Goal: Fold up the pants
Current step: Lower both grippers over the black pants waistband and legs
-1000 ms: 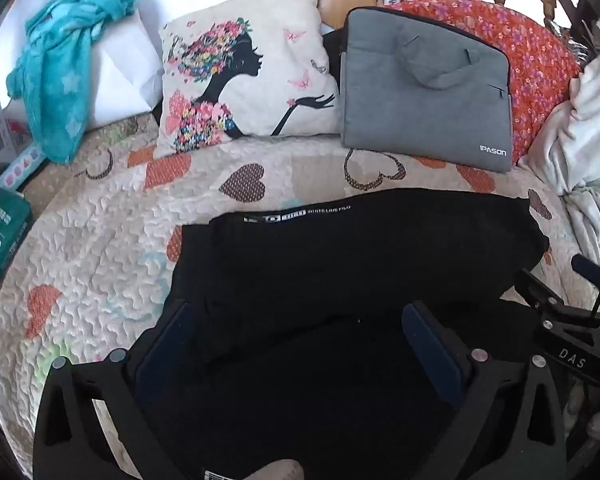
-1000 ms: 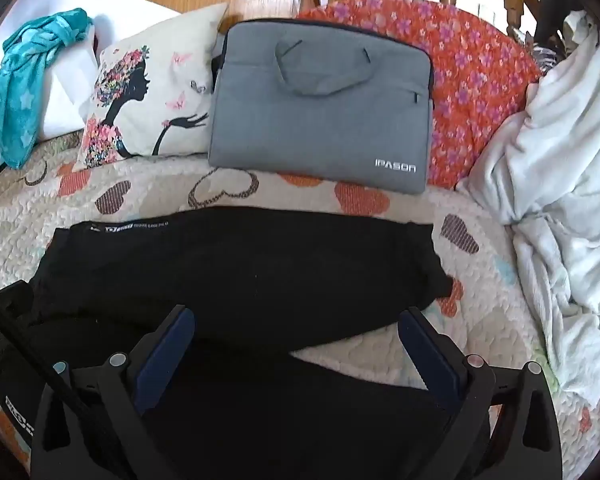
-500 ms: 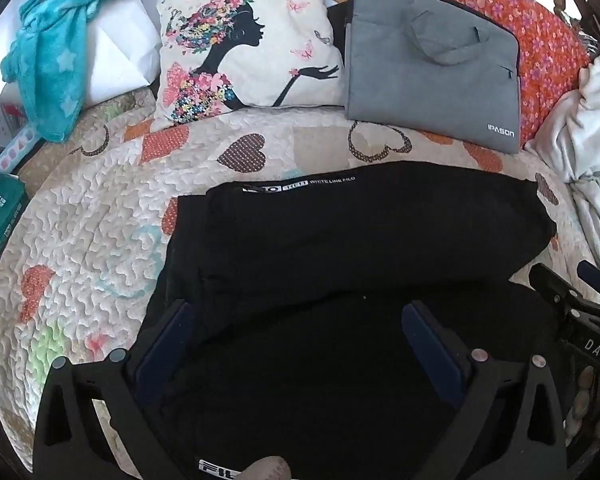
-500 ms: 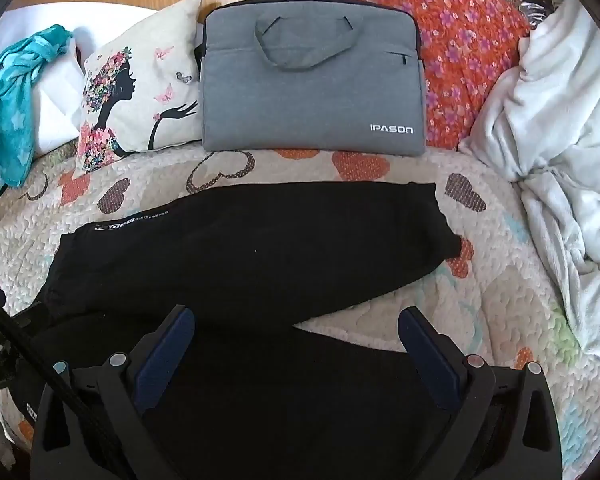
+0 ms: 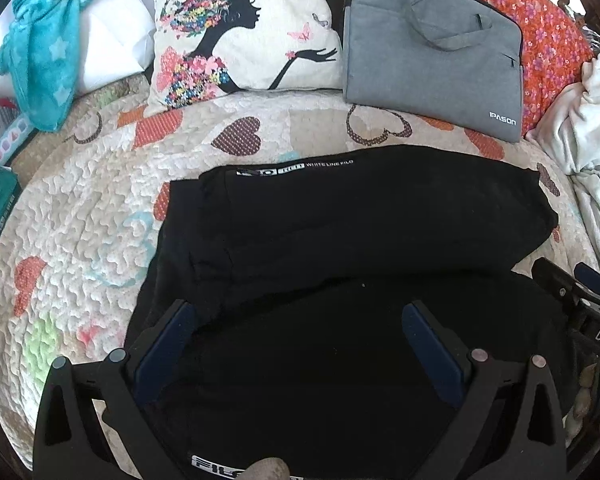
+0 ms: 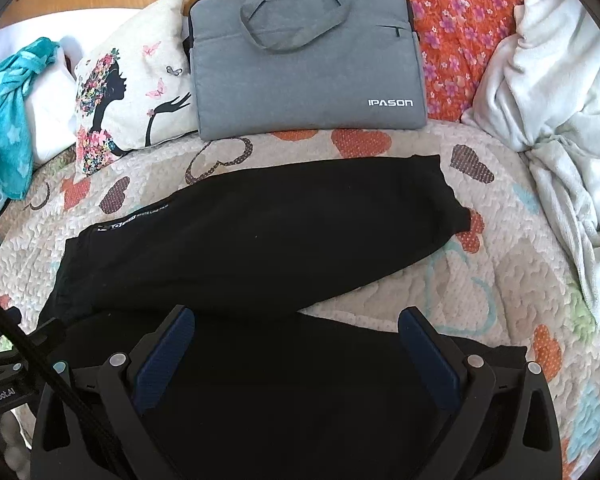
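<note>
While both the left gripper (image 5: 298, 342) and right gripper (image 6: 296, 346) hover with jaws apart, the soft, limp black fabric pants (image 6: 260, 240) lie spread on the heart-patterned quilt (image 6: 480, 288); pinching the near leg's edge seems best.

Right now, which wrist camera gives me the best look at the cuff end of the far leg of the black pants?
The right wrist view: the black pants' far leg cuff lies fully exposed on the heart-patterned quilt. The left wrist view shows that cuff only near its right edge, squeezed by fisheye distortion.
</note>
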